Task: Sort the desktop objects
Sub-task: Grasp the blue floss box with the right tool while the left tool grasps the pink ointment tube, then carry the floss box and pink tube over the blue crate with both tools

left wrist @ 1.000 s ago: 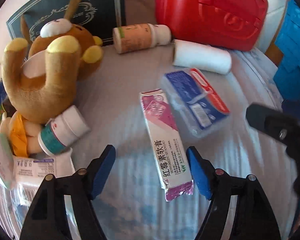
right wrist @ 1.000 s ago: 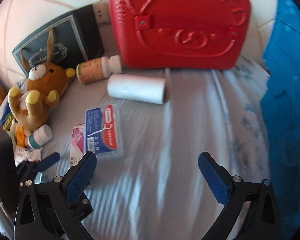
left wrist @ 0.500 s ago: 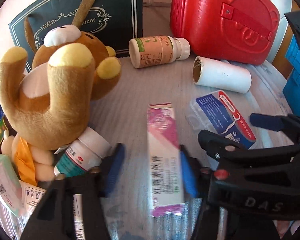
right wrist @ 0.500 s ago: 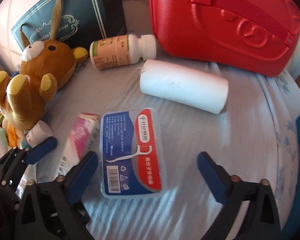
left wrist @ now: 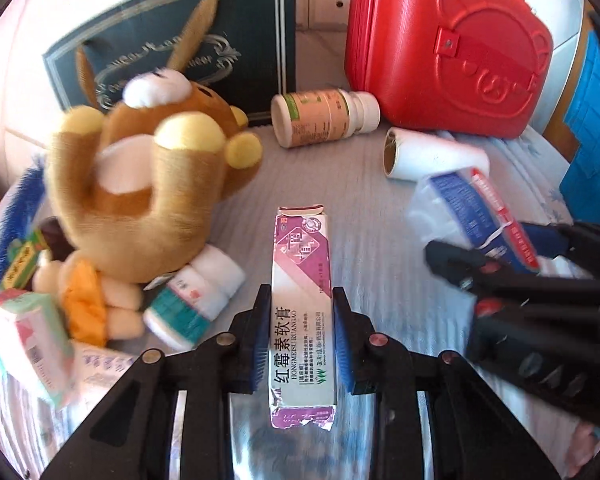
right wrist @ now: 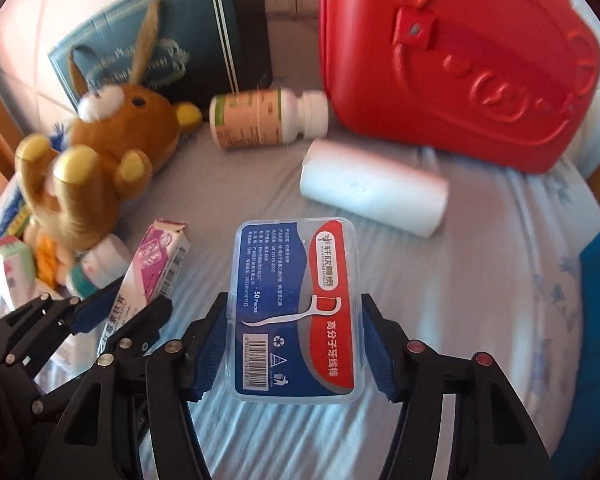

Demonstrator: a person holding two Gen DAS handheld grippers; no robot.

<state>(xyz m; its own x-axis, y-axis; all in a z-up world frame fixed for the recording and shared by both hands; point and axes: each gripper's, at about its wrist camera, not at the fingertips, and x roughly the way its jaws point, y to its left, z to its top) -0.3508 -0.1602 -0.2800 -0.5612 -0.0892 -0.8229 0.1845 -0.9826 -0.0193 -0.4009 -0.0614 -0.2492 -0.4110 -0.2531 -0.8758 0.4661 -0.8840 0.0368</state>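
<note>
Left wrist view: L gripper (left wrist: pixel 300 332) clenched on ointment box (left wrist: pixel 302 312), pads on its long sides, box's long axis running straight out along the fingers toward the red case (left wrist: pixel 448 48), far end pointing btwn pill bottle (left wrist: pixel 324 118) and white roll (left wrist: pixel 432 156). Right wrist view: R gripper (right wrist: pixel 294 354) clamps floss-pick box (right wrist: pixel 294 308) by its long edges, same lengthwise lie, white roll just beyond, red case behind that. R is nearer the case, L sits just beside it on plush-toy (right wrist: pixel 100 160) side; both loads look lifted, so I'd guess carry-off comes next.
</note>
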